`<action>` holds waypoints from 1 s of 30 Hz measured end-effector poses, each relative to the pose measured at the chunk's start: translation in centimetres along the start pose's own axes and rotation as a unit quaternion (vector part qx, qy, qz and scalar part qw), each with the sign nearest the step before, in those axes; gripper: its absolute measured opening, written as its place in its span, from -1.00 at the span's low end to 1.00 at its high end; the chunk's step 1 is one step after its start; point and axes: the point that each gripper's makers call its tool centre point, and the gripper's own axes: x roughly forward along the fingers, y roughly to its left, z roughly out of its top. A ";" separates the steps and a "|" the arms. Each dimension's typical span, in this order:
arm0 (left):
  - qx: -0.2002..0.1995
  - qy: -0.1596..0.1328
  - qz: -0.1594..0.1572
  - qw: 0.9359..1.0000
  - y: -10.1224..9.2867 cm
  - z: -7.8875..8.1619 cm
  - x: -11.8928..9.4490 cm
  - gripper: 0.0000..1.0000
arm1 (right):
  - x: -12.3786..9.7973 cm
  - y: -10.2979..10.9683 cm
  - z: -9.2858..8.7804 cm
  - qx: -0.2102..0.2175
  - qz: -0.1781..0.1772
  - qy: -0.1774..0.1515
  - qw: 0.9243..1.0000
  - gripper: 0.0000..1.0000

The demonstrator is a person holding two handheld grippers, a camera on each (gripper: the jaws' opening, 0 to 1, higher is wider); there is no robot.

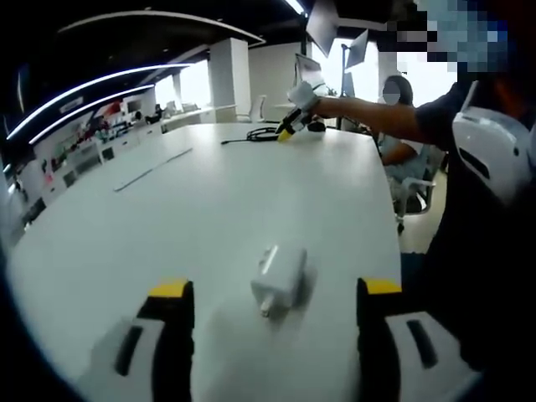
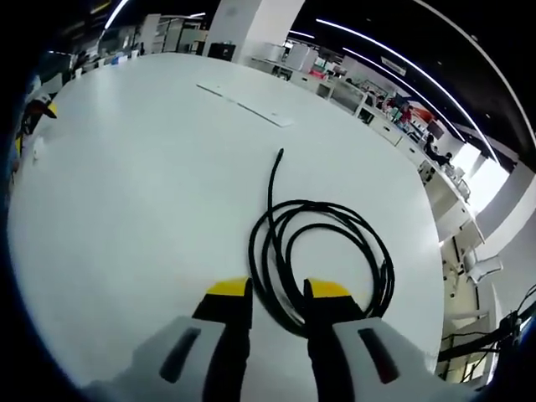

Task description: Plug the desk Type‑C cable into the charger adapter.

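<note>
No writing is legible on the white charger adapter between the left gripper's spread jaws; the right gripper's narrowly parted jaws straddle the coiled black cable on the table.

A large white table runs far back into an open office. Its top is glossy, with a thin flush strip on the left in the left gripper view. Curved light strips cross a dark ceiling. A white pillar stands at the far end, with bright windows beside it and a chair near it. Desks with clutter line the far side in the right gripper view. Monitors stand to the far right.
</note>
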 end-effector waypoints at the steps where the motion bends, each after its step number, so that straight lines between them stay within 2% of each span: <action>1: 0.000 0.000 0.000 1.000 0.0 0.0 0.0 0.59 | 0.0 0.0 0.0 0.000 0.000 0.000 1.000 -0.55; 9: 0.000 0.001 -0.003 1.000 0.0 0.0 0.2 0.59 | 0.2 0.2 0.0 0.025 0.019 -0.001 1.000 -0.61; 13: 0.000 0.000 -0.003 1.000 -0.1 0.1 0.2 0.59 | 0.1 1.0 0.0 0.034 0.027 -0.005 0.999 -0.62; 15: 0.001 0.000 -0.003 1.000 -0.1 0.1 0.2 0.59 | 0.0 1.5 0.0 0.035 0.029 -0.004 0.999 -0.63; 19: 0.000 0.001 -0.003 1.000 -0.1 0.0 0.2 0.59 | 0.2 0.8 -0.1 0.032 0.031 0.000 0.999 -0.70; 21: 0.000 0.001 -0.003 1.000 -0.2 -0.1 0.2 0.59 | 0.0 1.6 -0.2 0.029 0.033 0.001 0.999 -0.77; 25: -0.002 0.001 -0.003 1.000 -0.3 -0.1 0.3 0.59 | -0.1 1.9 0.0 0.020 0.032 0.002 0.999 -0.83; 30: -0.003 0.001 -0.004 1.000 -0.4 -0.2 0.3 0.58 | 0.1 0.8 0.1 0.013 0.029 0.001 1.000 -0.87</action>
